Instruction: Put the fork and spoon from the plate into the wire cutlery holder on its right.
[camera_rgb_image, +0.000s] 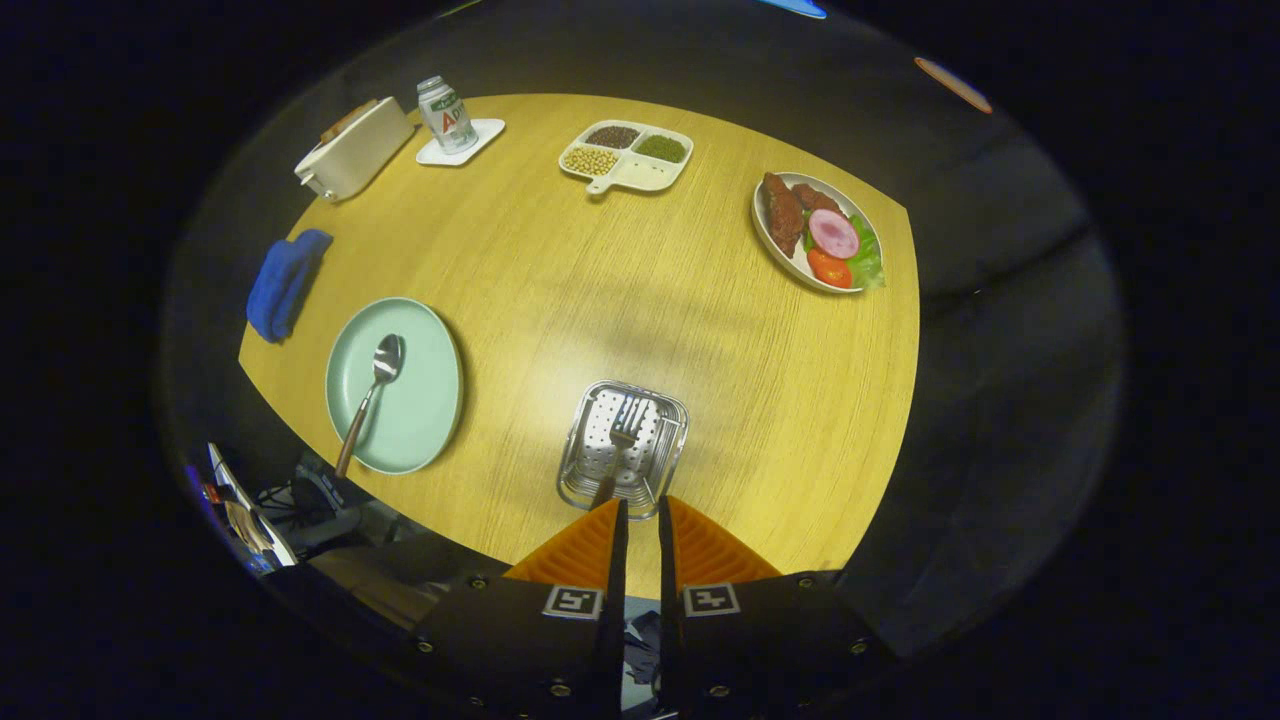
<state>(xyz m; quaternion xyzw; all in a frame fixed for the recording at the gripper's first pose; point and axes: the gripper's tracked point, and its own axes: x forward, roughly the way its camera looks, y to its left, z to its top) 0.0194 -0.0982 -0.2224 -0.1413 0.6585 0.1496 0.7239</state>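
Gripper (638, 512) fingers nearly together, gripping nothing; fork (620, 440) in wire holder (622, 447) near table's (640, 280) front edge; spoon (372, 388) on plate (395, 385).

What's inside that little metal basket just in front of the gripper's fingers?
A fork stands in the wire cutlery holder, tines up, over its perforated floor. The handle's lower end runs behind the gripper, so I can't tell whether the nearly closed fingers press on it.
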